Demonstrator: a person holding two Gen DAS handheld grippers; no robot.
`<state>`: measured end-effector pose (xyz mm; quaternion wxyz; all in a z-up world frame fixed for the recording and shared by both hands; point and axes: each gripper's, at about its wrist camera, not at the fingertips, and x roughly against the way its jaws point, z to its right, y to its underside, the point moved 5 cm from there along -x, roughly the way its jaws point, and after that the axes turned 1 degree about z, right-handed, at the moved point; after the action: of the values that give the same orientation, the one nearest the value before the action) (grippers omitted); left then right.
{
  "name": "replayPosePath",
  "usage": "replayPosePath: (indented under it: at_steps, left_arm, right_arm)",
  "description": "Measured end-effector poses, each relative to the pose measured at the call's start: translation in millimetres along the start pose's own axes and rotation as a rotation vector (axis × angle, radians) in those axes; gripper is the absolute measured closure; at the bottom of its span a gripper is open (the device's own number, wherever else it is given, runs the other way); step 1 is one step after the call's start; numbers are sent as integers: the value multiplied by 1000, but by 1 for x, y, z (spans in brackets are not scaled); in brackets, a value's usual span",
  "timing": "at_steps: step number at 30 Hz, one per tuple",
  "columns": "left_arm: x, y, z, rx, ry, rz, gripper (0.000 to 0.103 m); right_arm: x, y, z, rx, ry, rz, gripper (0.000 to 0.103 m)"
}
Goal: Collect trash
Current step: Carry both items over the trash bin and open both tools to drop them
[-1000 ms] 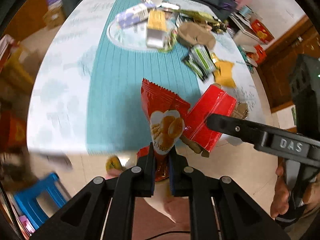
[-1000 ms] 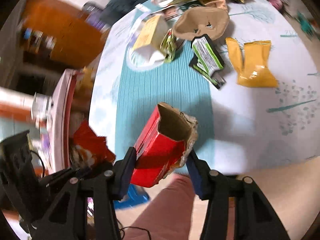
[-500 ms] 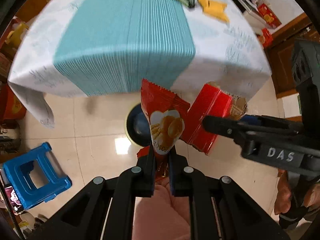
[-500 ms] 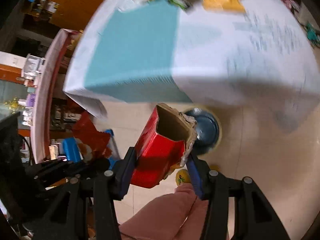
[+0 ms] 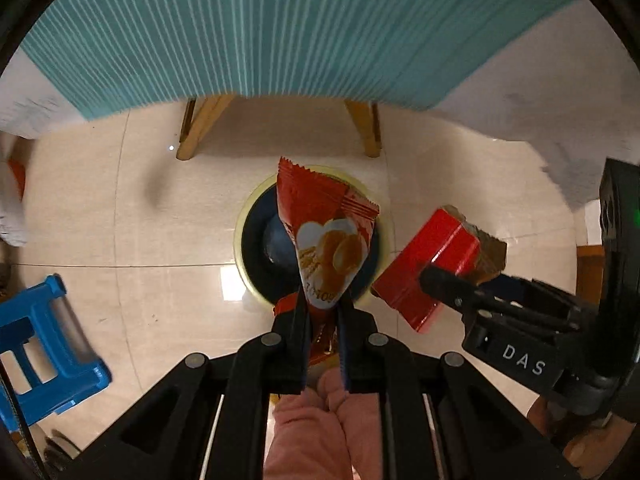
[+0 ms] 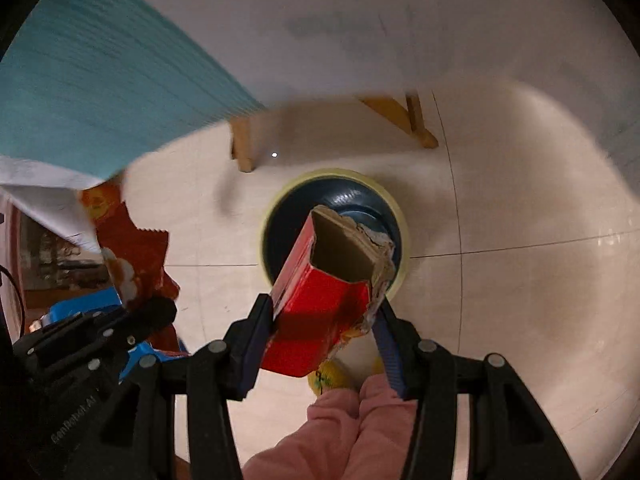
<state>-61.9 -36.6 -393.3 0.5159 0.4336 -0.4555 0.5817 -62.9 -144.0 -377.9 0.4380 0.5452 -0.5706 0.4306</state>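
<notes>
between left gripper [image 5: 322,312] jaws: red wrapper [image 5: 326,236], pinched tight, sticking up past tips. between right gripper [image 6: 320,320] jaws: torn red box [image 6: 320,292], clamped at wide spread, open end forward. beyond both tips: bin [image 5: 250,240] on floor [image 5: 160,208]. farther: table legs [image 5: 200,124], teal cloth [image 5: 280,28].

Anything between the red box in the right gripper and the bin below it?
Nothing: in the right wrist view the red box hangs over the bin with only open air between.
</notes>
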Motion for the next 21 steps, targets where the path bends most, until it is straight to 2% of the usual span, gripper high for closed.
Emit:
replayPosePath:
  at_steps: [3, 8, 10, 12, 15, 16, 17, 21]
  left_arm:
    - [-33, -2, -6, 9, -1, 7, 92]
    - [-73, -3, -8, -4, -23, 20, 78]
    - [-82, -4, -10, 11, -18, 18, 60]
    - [-86, -5, -13, 36, -32, 27, 53]
    - [-88, -7, -19, 52, -19, 42, 31]
    - [-86, -7, -20, 60, -10, 50, 25]
    - [-83, -9, -22, 63, -8, 57, 25]
    - [-66, -12, -22, 66, -18, 88, 24]
  right_arm:
    - [-39, -2, 17, -13, 2, 1, 52]
    - [-85, -12, 28, -19, -8, -4, 51]
    - [-95, -14, 31, -18, -24, -15, 49]
    - [-100, -20, 32, -13, -31, -23, 47]
    - [-94, -23, 37, -12, -47, 12, 46]
    - [-93, -23, 39, -12, -45, 23, 43]
    - [-91, -23, 40, -11, -43, 27, 39]
    - [-82, -22, 41, -14, -39, 38, 38]
